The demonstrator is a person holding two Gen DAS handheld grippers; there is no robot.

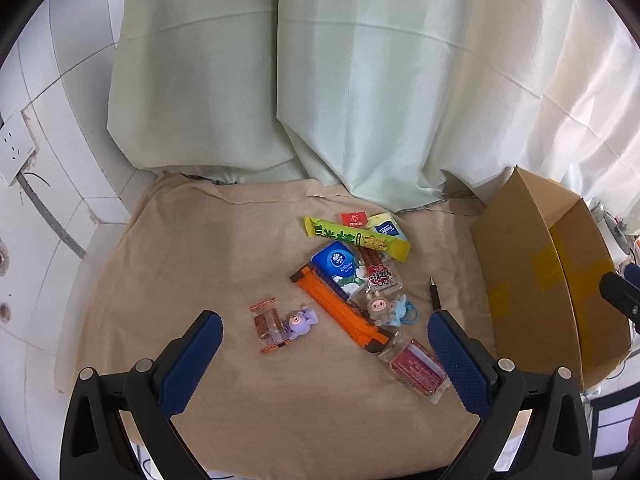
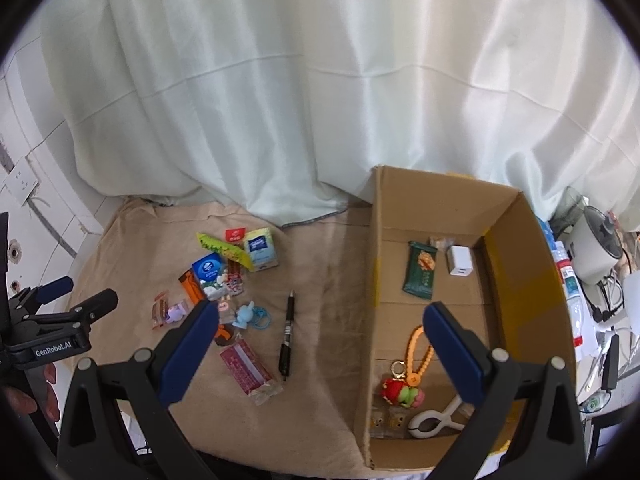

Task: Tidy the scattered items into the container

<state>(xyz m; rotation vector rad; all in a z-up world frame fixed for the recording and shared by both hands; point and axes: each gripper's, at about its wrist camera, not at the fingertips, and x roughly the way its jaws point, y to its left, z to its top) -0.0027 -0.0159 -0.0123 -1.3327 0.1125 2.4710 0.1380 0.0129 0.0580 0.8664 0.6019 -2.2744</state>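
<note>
A cardboard box (image 2: 516,292) stands open on the right of a beige cloth (image 1: 208,264); inside lie a green packet (image 2: 421,269), a white charger (image 2: 460,261), a strawberry charm (image 2: 400,393) and a white clip (image 2: 434,420). Scattered on the cloth are a yellow-green snack bar (image 1: 356,238), a blue tissue pack (image 1: 339,266), an orange utility knife (image 1: 340,312), a purple figure (image 1: 298,322), a red wrapped candy (image 1: 416,368) and a black pen (image 2: 287,338). My left gripper (image 1: 325,336) is open above the pile. My right gripper (image 2: 320,324) is open over the box's left wall.
Pale curtains (image 1: 360,80) hang behind the cloth. A white tiled wall with a socket (image 1: 14,148) is at the left. Bottles, cables and a fan (image 2: 596,248) crowd the area right of the box (image 1: 556,280).
</note>
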